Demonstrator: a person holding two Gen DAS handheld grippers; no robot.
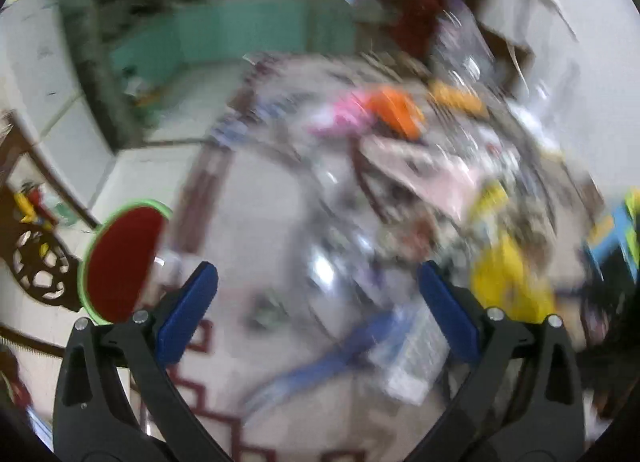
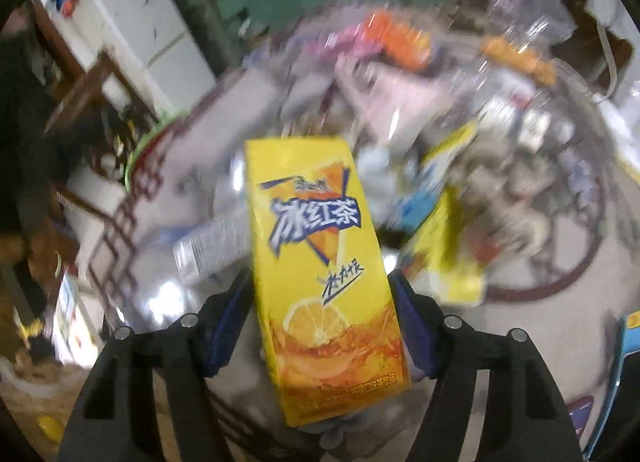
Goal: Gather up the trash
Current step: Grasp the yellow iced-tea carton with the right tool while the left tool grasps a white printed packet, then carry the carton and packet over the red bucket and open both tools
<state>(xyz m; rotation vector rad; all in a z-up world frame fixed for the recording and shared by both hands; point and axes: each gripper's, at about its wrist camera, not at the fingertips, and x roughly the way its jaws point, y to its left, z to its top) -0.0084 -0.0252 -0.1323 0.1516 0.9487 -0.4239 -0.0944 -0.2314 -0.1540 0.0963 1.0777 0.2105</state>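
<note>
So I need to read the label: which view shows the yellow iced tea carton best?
The right wrist view. The yellow iced tea carton fills the middle, sharp, label facing the camera, between the right gripper fingers. The left wrist view is blurred; yellow shapes lie in the clutter there, but I cannot tell whether any is this carton.

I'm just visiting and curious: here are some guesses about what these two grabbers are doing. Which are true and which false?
1. The right gripper has a yellow drink carton between its fingers. True.
2. The left gripper holds a bottle. False: nothing is between its open fingers.
3. The carton shows a lemon slice. True.
4. The red disc with a green rim sits right of the left gripper. False: it is to the left.
</note>
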